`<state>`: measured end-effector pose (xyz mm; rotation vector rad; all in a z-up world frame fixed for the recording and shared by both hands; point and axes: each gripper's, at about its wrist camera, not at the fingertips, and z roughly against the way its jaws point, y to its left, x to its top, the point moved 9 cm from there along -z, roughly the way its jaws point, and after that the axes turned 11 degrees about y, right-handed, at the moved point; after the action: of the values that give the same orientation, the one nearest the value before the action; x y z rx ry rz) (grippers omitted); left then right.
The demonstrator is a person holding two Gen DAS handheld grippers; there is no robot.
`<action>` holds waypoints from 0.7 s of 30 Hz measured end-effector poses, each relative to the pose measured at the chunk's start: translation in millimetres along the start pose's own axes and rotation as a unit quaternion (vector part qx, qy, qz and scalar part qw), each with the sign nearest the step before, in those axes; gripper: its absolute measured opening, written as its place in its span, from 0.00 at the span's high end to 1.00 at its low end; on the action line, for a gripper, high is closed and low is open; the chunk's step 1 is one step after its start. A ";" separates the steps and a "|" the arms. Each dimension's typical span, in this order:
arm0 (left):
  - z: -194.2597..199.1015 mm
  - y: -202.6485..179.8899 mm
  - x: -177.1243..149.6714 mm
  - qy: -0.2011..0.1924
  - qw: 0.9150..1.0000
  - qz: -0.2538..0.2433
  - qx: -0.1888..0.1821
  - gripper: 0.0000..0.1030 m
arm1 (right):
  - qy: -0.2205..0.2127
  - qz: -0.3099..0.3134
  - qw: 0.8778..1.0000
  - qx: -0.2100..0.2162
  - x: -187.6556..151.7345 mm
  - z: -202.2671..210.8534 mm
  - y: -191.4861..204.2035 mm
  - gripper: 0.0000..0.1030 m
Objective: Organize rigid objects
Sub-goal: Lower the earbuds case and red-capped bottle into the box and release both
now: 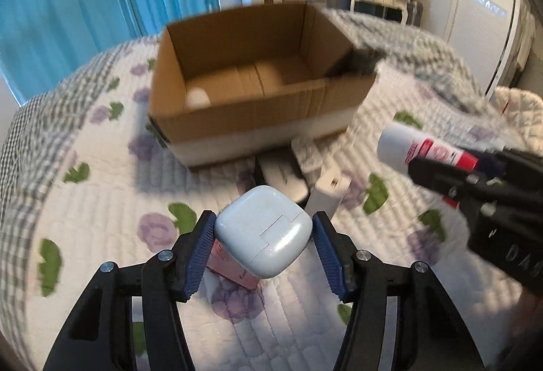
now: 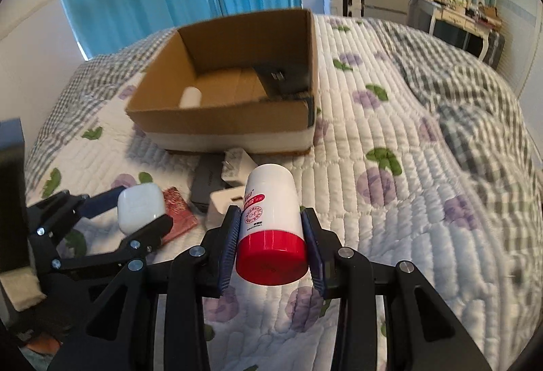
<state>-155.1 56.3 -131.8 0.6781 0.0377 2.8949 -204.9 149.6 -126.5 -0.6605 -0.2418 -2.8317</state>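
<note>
Now we hold the case (image 1: 264, 232) in our left gripper (image 1: 264, 240) and the bottle (image 2: 269, 230), axis pointing forward, in our right gripper (image 2: 271, 243), with the box (image 2: 224, 120) at twelve o'clock, roughly equally near both.

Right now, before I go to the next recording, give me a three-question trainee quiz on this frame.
1. True or false: the left gripper is empty.
2. Which end of the white bottle faces the right wrist camera? A) red cap B) white base
3. Fill in: the cardboard box stands on the ____.

Key:
1. False: it is shut on the white earbud case.
2. A: the right gripper grips the bottle near its red cap, which faces the camera.
3. Quilted bed cover, beyond the chargers and dark slab.
</note>
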 end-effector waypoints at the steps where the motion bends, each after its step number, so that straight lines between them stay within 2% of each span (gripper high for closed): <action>1: 1.2 2.8 9.1 -0.008 1.000 0.001 -0.003 0.42 | -0.004 0.002 1.000 0.001 1.9 5.5 2.0 0.65; 6: 33.5 6.9 48.2 -0.047 0.999 0.002 -0.012 0.42 | -0.043 0.017 0.999 0.008 27.6 43.1 11.7 0.65; 10: 42.3 17.9 83.1 -0.070 0.998 0.003 0.001 0.42 | -0.071 0.026 0.997 0.009 60.7 63.1 16.3 0.65; 15: 26.7 29.0 129.4 -0.076 0.997 0.016 0.005 0.42 | -0.090 0.029 0.995 0.011 108.1 65.8 11.6 0.65; 21: -17.6 35.5 163.0 -0.060 0.998 0.018 0.012 0.42 | -0.085 0.030 0.996 0.013 154.0 38.5 4.3 0.65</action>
<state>-312.4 49.0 -73.9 0.8649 0.0452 2.8863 -322.4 126.0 -22.3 -0.8896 -0.2813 -2.7130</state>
